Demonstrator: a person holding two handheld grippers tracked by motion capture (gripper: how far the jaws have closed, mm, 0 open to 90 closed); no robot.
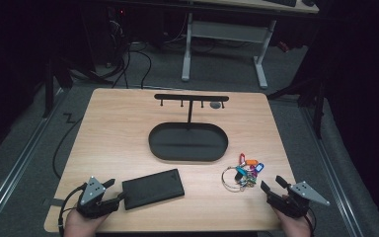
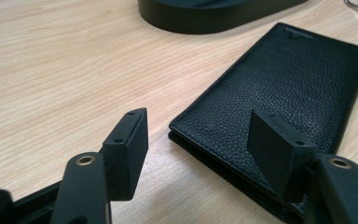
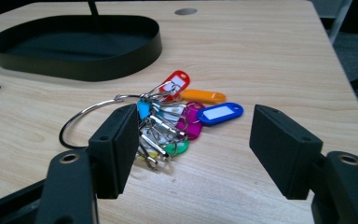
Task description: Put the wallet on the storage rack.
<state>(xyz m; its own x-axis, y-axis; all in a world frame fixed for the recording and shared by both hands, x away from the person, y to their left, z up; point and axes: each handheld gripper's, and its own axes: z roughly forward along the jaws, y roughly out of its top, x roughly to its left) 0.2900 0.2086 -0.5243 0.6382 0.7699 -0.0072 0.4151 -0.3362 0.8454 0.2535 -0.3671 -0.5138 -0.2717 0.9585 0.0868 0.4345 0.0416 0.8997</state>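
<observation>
A black leather wallet (image 1: 153, 188) lies flat near the table's front left. My left gripper (image 1: 114, 190) sits just to its left, open. In the left gripper view the wallet (image 2: 289, 79) has its near corner ahead of the gap of the left gripper (image 2: 198, 121), and neither pad presses on it. A bunch of keys (image 1: 242, 173) with coloured tags on a wire ring lies at the front right. My right gripper (image 1: 272, 183) is open beside it. In the right gripper view the keys (image 3: 168, 121) lie just beyond the right gripper (image 3: 196, 116).
A black oval tray (image 1: 155, 148) stands mid-table, with a T-shaped hook rack (image 1: 191, 97) rising from its far side. A round grey grommet (image 1: 215, 104) is set into the tabletop behind it. The table's right edge runs close to the keys. Another desk's legs stand on the floor beyond.
</observation>
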